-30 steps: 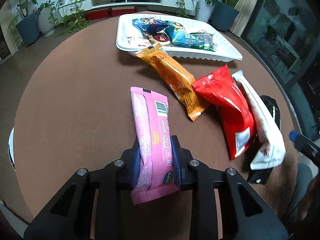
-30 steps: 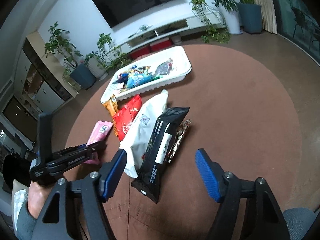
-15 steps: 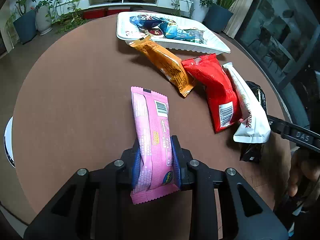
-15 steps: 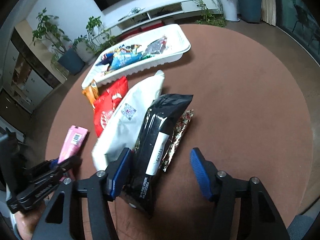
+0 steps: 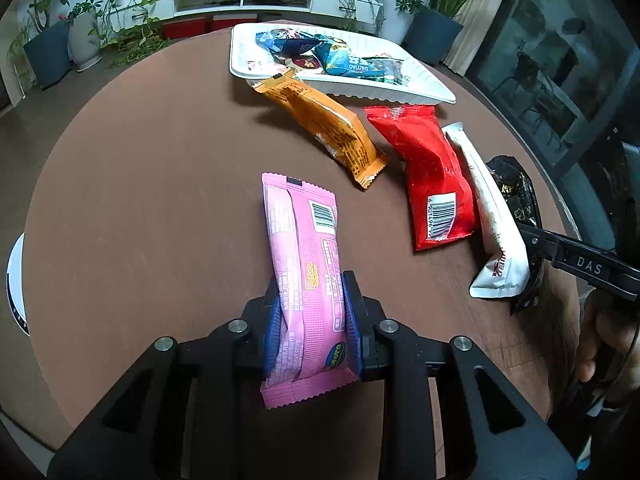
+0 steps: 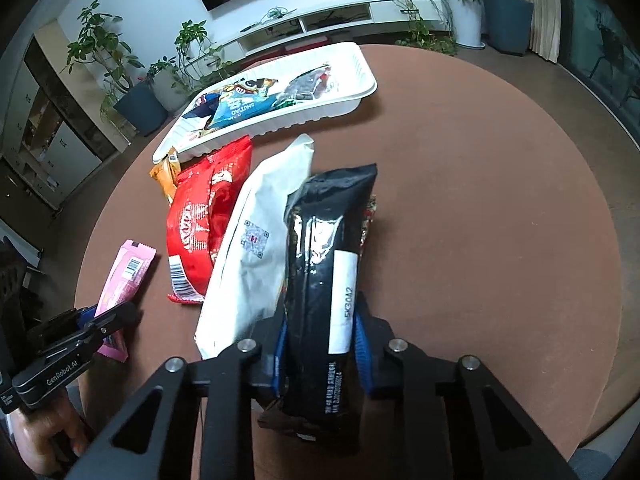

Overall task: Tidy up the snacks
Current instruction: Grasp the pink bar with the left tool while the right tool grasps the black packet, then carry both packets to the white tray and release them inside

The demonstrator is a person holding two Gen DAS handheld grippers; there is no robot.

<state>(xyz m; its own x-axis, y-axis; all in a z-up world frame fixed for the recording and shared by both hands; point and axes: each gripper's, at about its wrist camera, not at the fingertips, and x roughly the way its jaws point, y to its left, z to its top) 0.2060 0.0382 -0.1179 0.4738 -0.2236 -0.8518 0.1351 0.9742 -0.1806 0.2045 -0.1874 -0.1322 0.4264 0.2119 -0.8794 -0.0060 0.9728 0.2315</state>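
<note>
Pink snack pack (image 5: 304,280) pinched low on its length in the left hand-held gripper (image 5: 312,332), blue pads pressing both long edges, far end toward 12 o'clock in the left wrist view, tail sticking out past the pads toward 6. Whether lifted clear or brushing the brown tabletop (image 5: 140,200): cannot tell. Black snack pack (image 6: 324,272) likewise clamped between the narrow-set pads of the right hand-held gripper (image 6: 322,344), long axis toward 12 in the right wrist view, a patterned wrapper (image 6: 368,216) peeking out from under its right edge. Just beside it at 10 o'clock, white pack (image 6: 260,240) touching or overlapping the black one; then red pack (image 6: 204,216) and orange pack (image 5: 324,124), the orange one's far end resting at the rim of the white tray (image 5: 424,92). Tray at 12 to 1 o'clock from the left gripper, already carrying several blue and dark packets. Probable step: carry both held packs to the tray. Best done by lifting straight up first, so the black pack peels off the white one and the patterned wrapper without dragging either. Grip worth keeping firm but not crushing; soft foil likely to slip or fold if tilted. Sensible to go one hand at a time, pink pack passing over the orange and red ones rather than through them, and to release low over a bare stretch of tray. Risk: the long free ends sagging and snagging on the rim.
</note>
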